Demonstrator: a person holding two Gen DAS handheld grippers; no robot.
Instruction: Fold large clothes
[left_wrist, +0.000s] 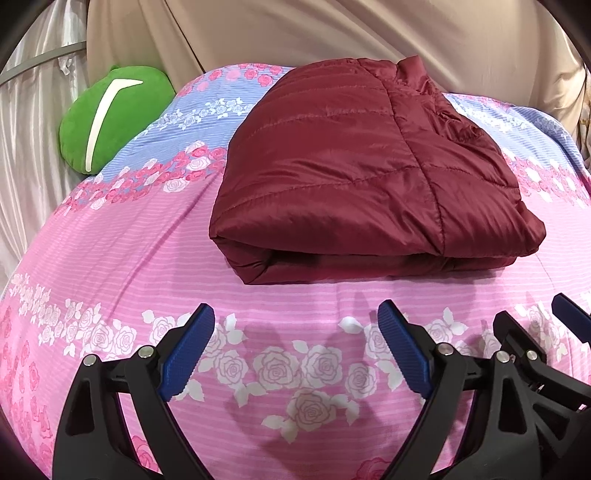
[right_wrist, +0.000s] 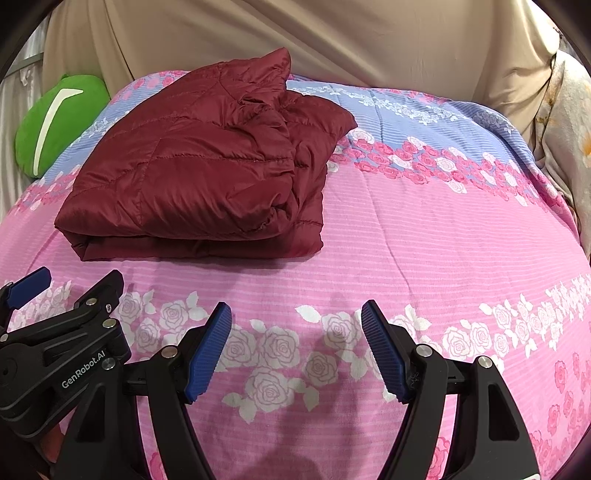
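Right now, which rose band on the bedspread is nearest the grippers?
The white rose band, under both open grippers; the pink rose band lies farther, beside the folded jacket.

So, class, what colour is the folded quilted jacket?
Dark maroon quilted jacket, clearest in the left wrist view.

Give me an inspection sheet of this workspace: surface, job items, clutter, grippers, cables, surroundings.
Surface: bed with a pink and blue rose-print bedspread, smooth, a few light creases.
Job's things: dark red quilted jacket lies folded in a thick bundle on the bedspread; its right side is bunched in the right wrist view.
Clutter: green pillow at the far left edge of the bed.
Grippers: left gripper open, empty, short of the jacket; right gripper open, empty, beside it.
Cables: nothing seen.
Surroundings: beige cloth draped behind the bed; shiny pale curtain at left.
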